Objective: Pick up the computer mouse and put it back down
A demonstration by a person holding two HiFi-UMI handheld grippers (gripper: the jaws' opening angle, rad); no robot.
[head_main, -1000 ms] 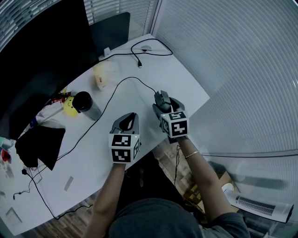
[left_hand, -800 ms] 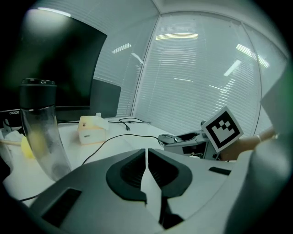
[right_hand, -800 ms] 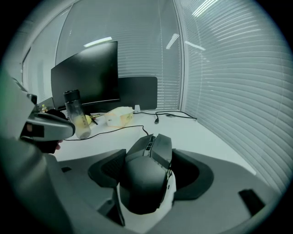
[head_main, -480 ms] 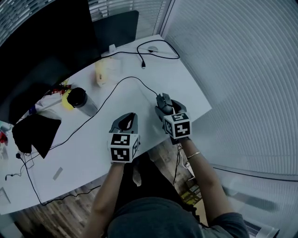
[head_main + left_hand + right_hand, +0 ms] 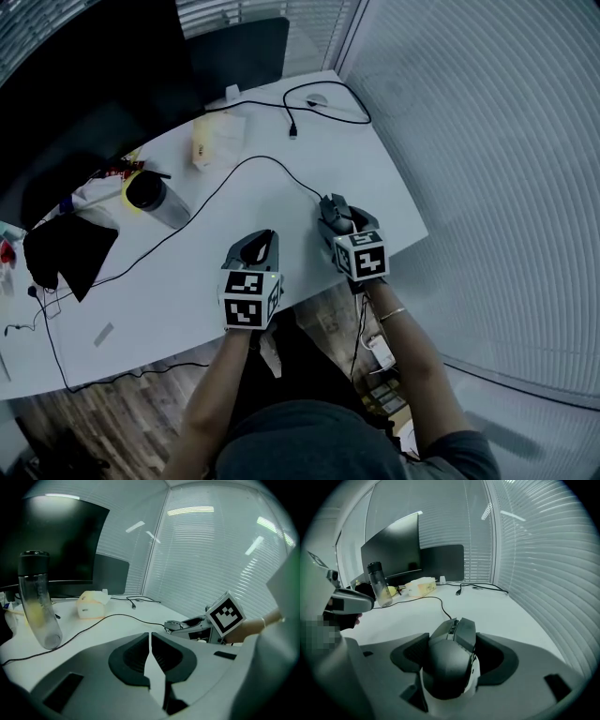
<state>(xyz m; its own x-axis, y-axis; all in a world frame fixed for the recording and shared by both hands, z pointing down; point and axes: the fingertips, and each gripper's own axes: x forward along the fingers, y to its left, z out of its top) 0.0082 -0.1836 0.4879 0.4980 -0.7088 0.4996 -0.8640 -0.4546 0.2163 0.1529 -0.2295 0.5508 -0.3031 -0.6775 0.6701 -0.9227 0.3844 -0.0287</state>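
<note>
White desk (image 5: pixel 361 159), blinds (image 5: pixel 487 141), prob. wood floor (image 5: pixel 94 422).

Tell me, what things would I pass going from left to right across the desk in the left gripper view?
clear bottle → pale yellow pack → black cable plug → computer mouse → marker cube

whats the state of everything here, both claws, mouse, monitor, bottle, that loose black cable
left claw, shut, nothing in it
right claw, shut on the mouse
mouse, gripped between the right claw's pads
monitor, screen dark
bottle, upright, lid on
black cable, plug end lying free on the desk
</note>
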